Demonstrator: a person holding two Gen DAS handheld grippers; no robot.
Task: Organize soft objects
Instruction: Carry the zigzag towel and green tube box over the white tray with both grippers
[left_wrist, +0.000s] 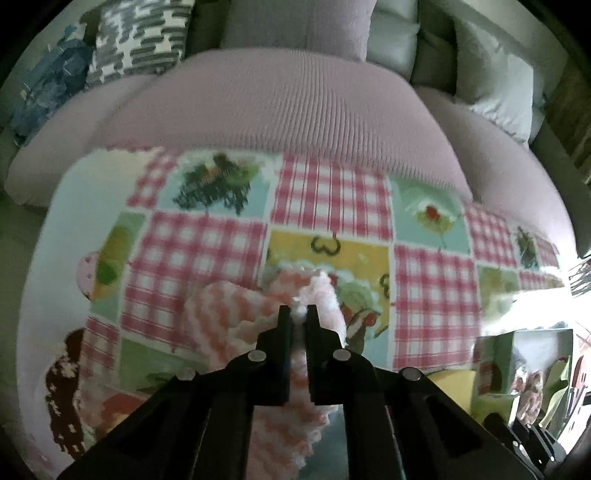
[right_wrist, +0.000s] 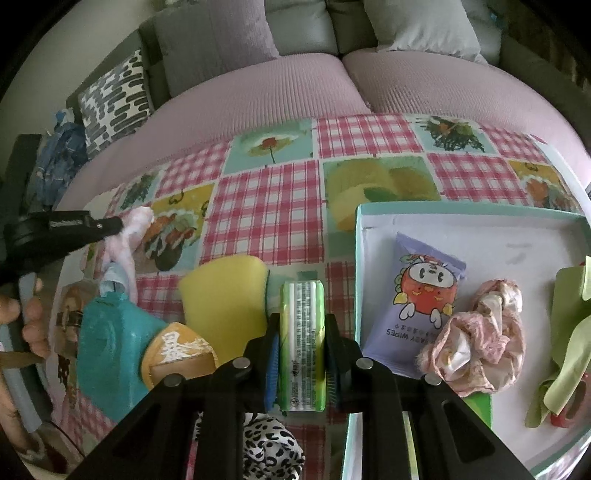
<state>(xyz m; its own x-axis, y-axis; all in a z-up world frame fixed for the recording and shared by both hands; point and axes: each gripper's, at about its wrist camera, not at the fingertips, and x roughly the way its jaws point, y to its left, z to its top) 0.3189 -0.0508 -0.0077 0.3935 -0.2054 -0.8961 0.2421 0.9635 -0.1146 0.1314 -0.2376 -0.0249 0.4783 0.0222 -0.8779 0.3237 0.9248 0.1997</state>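
Observation:
My left gripper (left_wrist: 298, 314) is shut on a pink-and-white fluffy cloth (left_wrist: 229, 314) and holds it up over the patchwork mat (left_wrist: 207, 240); it also shows at the left of the right wrist view (right_wrist: 122, 225), the cloth (right_wrist: 129, 236) hanging from it. My right gripper (right_wrist: 301, 325) is shut on a green tissue pack (right_wrist: 302, 343), just left of the teal-rimmed box (right_wrist: 461, 225). In the box lie a purple baby wipes pack (right_wrist: 421, 299), a pink crumpled cloth (right_wrist: 480, 332) and a green cloth (right_wrist: 569, 350).
A yellow sponge (right_wrist: 225, 295), a teal-and-orange soft item (right_wrist: 122, 343) and a leopard-print cloth (right_wrist: 266, 446) lie on the mat left of the box. The pink sofa seat (right_wrist: 295, 85) with cushions (right_wrist: 114, 103) lies behind.

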